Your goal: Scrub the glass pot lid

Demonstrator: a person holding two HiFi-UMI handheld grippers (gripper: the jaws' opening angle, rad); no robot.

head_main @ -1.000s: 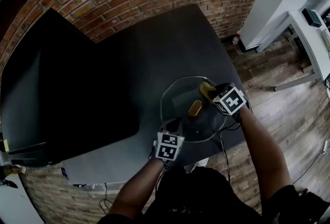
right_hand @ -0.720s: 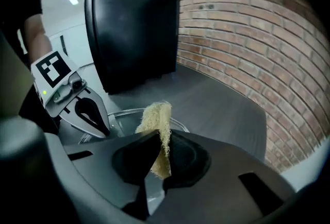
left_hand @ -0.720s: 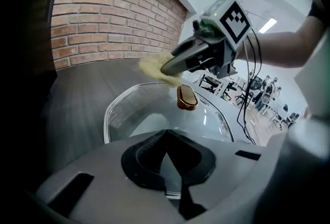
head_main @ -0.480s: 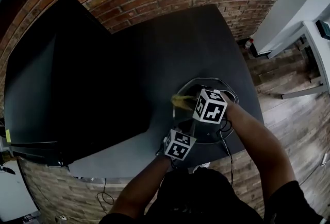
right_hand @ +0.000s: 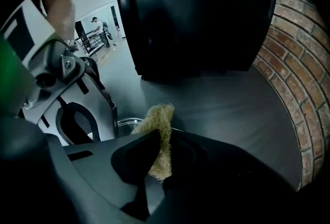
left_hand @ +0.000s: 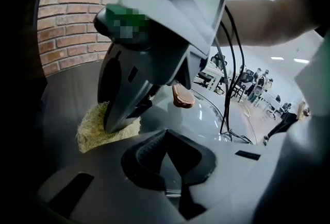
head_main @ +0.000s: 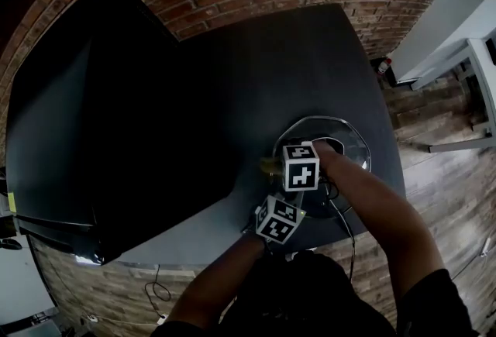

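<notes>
Head view: a round clear glass pot lid (head_main: 346, 139) lies on the dark grey table (head_main: 256, 72), near its near right edge.

Left gripper view: the left gripper (left_hand: 167, 164) has its jaws closed on the lid's near rim, with the lid's brown knob (left_hand: 182, 97) beyond.

Right gripper view: the right gripper (right_hand: 161, 140) has its jaws clamped on a straw-yellow fibrous scrub pad (right_hand: 161, 120), which is down at the lid's left rim.

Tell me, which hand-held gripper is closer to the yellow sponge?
Right. The right hand-held gripper pinches the sponge between its jaws. The left hand-held gripper clamps the glass lid at its rim, a little way off from the sponge.
</notes>
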